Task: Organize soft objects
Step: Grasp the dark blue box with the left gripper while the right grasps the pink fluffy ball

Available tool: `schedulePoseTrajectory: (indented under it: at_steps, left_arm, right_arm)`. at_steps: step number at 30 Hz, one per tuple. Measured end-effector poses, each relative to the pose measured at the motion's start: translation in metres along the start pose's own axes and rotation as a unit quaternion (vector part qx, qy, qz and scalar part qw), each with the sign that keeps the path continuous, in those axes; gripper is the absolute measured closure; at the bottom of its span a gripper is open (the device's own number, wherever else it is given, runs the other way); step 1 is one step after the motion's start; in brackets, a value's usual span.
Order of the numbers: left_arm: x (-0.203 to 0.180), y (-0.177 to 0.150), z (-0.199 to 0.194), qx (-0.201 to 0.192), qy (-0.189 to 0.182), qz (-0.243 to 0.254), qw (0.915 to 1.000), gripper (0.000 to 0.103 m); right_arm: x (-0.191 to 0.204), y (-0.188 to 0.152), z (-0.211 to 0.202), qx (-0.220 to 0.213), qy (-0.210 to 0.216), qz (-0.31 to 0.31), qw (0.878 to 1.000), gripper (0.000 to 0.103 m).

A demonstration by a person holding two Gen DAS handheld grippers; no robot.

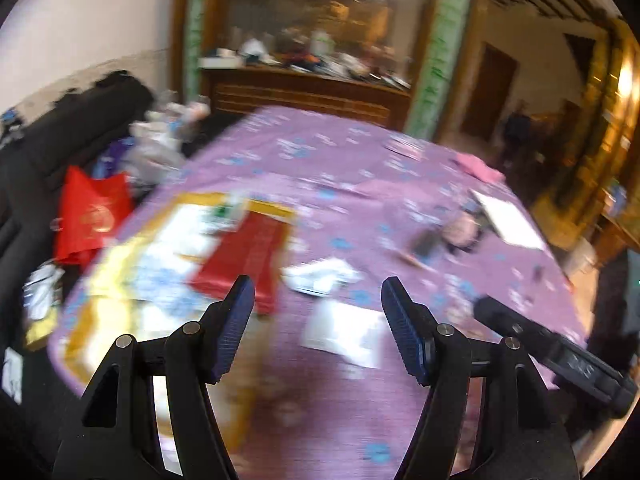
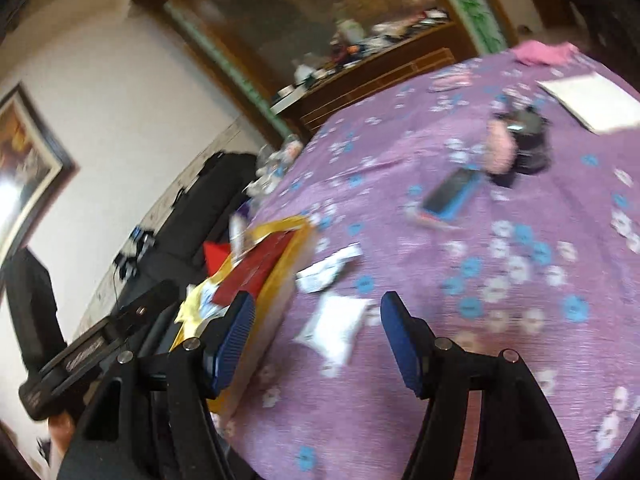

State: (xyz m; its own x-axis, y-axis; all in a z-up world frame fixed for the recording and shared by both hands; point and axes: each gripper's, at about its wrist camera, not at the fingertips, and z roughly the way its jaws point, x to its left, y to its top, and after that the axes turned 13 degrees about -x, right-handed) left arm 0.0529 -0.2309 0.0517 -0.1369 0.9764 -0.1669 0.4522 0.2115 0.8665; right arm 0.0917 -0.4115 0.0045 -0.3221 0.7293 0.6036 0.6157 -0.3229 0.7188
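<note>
While both views were motion-blurred, the left gripper (image 1: 318, 328) and right gripper (image 2: 318, 332) hung spread apart, empty, above the purple tablecloth (image 2: 460, 360). A white soft packet (image 2: 334, 330) lay between the right fingers, long axis running away from the camera, bare cloth rightward.

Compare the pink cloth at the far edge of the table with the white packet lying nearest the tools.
The pink cloth is bright pink; the white packet is white with some dark print. The pink cloth lies crumpled at the table's far edge, while the white packet lies fairly flat, close in front of the right tool. Both rest untouched on the purple floral tablecloth, and both tools, left tool included, are open and empty.
</note>
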Motion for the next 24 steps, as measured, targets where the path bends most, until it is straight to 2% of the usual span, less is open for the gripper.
schedulePoseTrajectory:
  at_steps: [3, 7, 13, 24]
  left_arm:
    - [-0.027, -0.005, 0.02, 0.034, -0.045, -0.004, 0.9984, 0.036]
    - [-0.047, -0.014, 0.046, 0.074, -0.068, -0.008, 0.9949, 0.037]
    - [-0.059, -0.03, 0.072, 0.117, -0.078, -0.005, 0.9901, 0.037]
    - [-0.055, -0.037, 0.097, 0.138, -0.085, -0.013, 0.9867, 0.037]
  right_arm:
    - [-0.023, 0.008, -0.012, -0.009, -0.014, 0.018, 1.0, 0.037]
    - [-0.046, 0.015, -0.019, -0.009, -0.025, 0.034, 0.999, 0.037]
    - [-0.068, 0.018, -0.009, 0.003, -0.034, 0.057, 0.998, 0.037]
    - [-0.087, 0.019, 0.008, 0.02, -0.042, 0.067, 0.997, 0.037]
